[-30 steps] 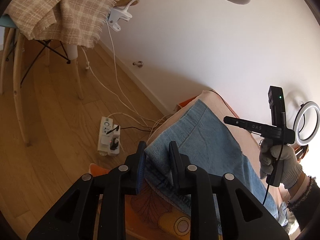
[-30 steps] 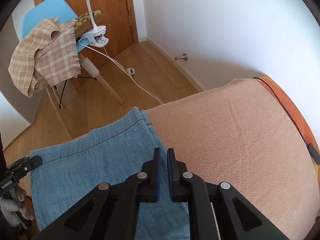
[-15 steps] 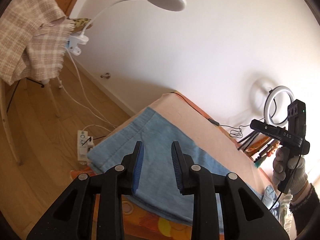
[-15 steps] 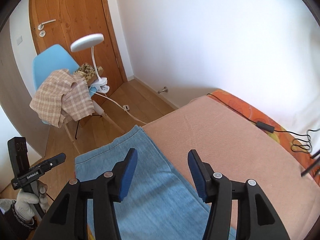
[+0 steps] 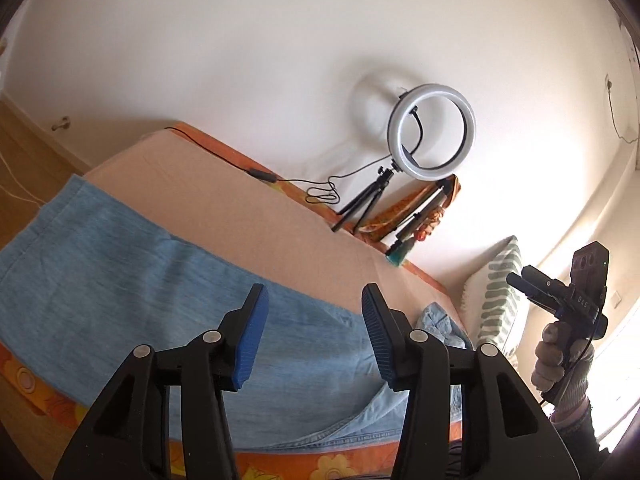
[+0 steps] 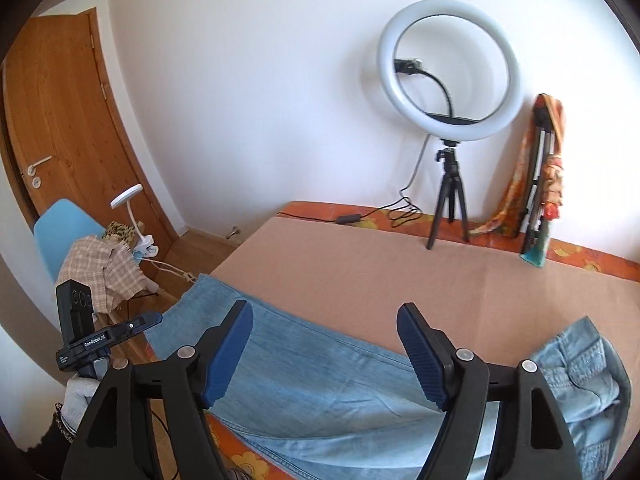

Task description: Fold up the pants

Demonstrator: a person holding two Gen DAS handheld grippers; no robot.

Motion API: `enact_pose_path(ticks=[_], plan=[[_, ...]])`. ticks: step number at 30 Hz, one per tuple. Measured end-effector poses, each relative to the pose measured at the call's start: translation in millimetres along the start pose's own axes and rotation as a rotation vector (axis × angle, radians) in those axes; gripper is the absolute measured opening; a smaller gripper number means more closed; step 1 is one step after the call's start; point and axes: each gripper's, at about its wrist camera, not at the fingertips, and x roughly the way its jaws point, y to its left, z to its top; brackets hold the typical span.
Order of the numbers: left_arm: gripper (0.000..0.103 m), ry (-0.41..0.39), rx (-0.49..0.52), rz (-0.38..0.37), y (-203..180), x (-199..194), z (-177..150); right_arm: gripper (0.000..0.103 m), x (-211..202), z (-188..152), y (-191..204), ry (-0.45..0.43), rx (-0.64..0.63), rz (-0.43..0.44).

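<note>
Light blue jeans [image 5: 132,280] lie flat along the near edge of a bed covered with a peach blanket [image 5: 248,216]. The legs stretch to the left and the waist [image 6: 576,372] is bunched at the right. My left gripper [image 5: 312,340] is open and empty, held above the legs. My right gripper [image 6: 324,356] is open wide and empty, above the middle of the jeans [image 6: 320,376]. Each gripper also shows in the other's view, the right one [image 5: 576,300] and the left one [image 6: 92,340], both held in gloved hands.
A ring light on a tripod [image 6: 450,72] stands at the far side of the bed, with a cable [image 5: 280,178] and a folded stand beside it. A striped pillow [image 5: 500,292] lies at the right. A blue chair [image 6: 68,232] with a plaid cloth and a clip lamp stands by the wooden door [image 6: 52,120].
Both grippers have let go of the jeans leg hem, opened and lifted up and back from the bed. The jeans now lie flat and both views have swung right.
</note>
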Motion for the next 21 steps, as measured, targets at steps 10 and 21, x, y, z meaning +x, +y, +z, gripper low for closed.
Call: enact_pose_path(ticks=[10,21], plan=[[0.053,0.257,0.078,-0.183,-100.1,110.3,-13.1,0.085,-114.8,-66.4,-120.2,-0.06,0.211,-0.214],[0.055,0.565,0.073,-0.289,-192.1,272.6,-57.8,0.064,-151.8,-188.7,-227.4,-0.032,0.484,-0.313]])
